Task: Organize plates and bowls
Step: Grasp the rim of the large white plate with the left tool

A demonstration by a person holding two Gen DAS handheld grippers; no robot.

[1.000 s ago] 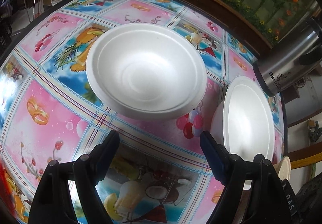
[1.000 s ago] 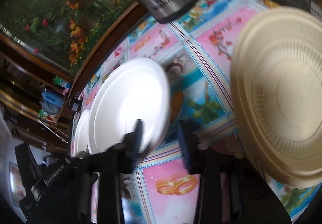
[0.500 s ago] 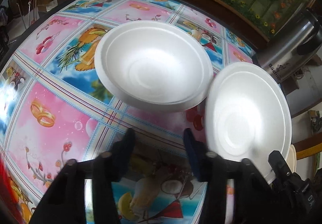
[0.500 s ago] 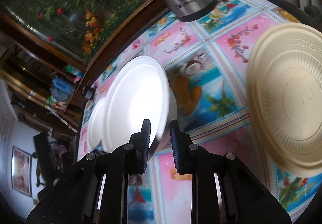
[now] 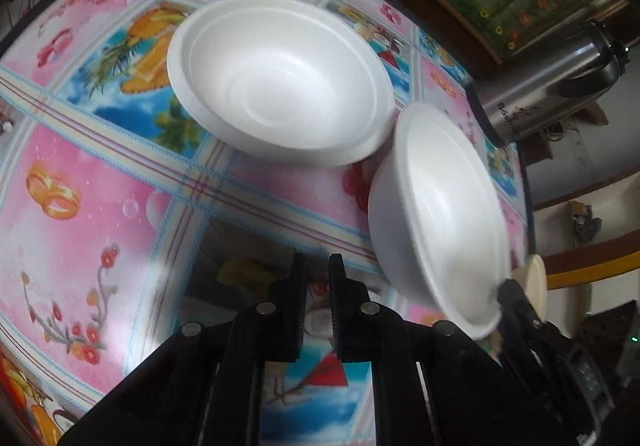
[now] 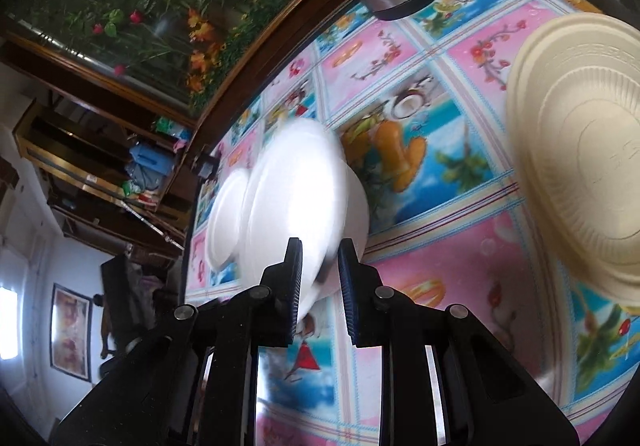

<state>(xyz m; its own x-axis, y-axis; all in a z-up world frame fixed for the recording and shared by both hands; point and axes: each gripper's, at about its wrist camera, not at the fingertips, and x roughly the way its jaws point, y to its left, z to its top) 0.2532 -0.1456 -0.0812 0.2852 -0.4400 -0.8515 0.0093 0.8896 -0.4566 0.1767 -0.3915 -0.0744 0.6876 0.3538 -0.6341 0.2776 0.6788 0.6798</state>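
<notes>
Left claw (image 5: 317, 278): jaws nearly together, nothing between them, poised over the patterned tabletop (image 5: 100, 205). Right claw (image 6: 319, 266): narrow, pinching the rim of a tilted white foam bowl (image 6: 304, 197), held off the cloth, probably for nesting into the second white bowl (image 5: 280, 85) just beyond (rims nearly touching). Cream plate (image 6: 580, 149) lies apart. Steel flask (image 5: 548, 85): lettering blurred, unreadable.

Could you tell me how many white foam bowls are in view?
2: one bowl resting on the table, the other bowl tilted beside it, its rim gripped by the right tool. None look hidden.
</notes>
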